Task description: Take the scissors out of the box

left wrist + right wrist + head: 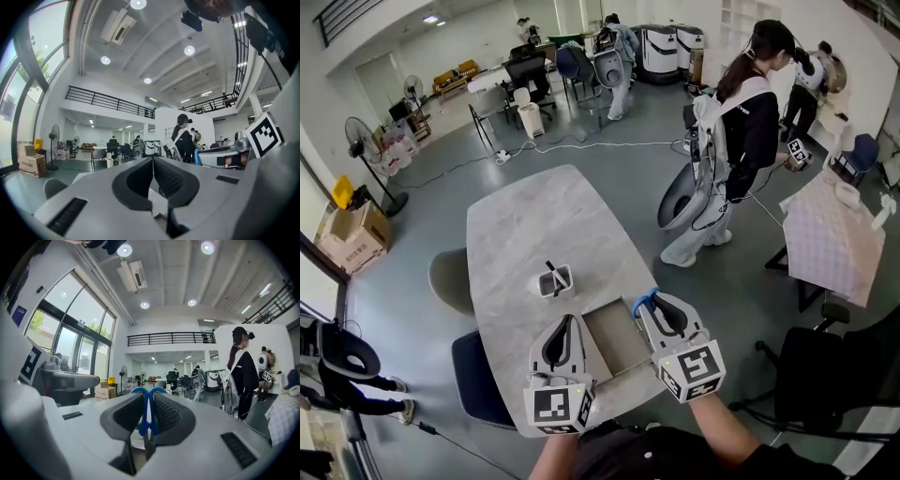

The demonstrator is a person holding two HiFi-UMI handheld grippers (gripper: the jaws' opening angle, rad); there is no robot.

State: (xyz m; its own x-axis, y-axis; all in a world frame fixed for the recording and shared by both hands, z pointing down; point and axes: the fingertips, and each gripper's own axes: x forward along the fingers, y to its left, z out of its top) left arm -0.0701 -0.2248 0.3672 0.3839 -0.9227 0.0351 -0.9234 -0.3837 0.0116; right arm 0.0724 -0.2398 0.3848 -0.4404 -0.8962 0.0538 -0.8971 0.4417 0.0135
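Note:
The blue-handled scissors (645, 302) (148, 414) stand upright between the jaws of my right gripper (650, 302) (148, 397), which is shut on them; their blue loops stick out past the fingertips. Just left of that gripper the shallow brown box (615, 341) lies at the near edge of the marble table (534, 225). My left gripper (569, 322) (153, 160) hovers at the box's left side, its jaws together with nothing seen between them. Both gripper views point level across the room, so the box hardly shows in them.
A small white holder (555, 281) with a black item in it stands mid-table beyond the box. A dark blue chair (478, 380) is at the table's left and a black chair (820, 384) to the right. A person (736, 141) stands beyond the table's right end.

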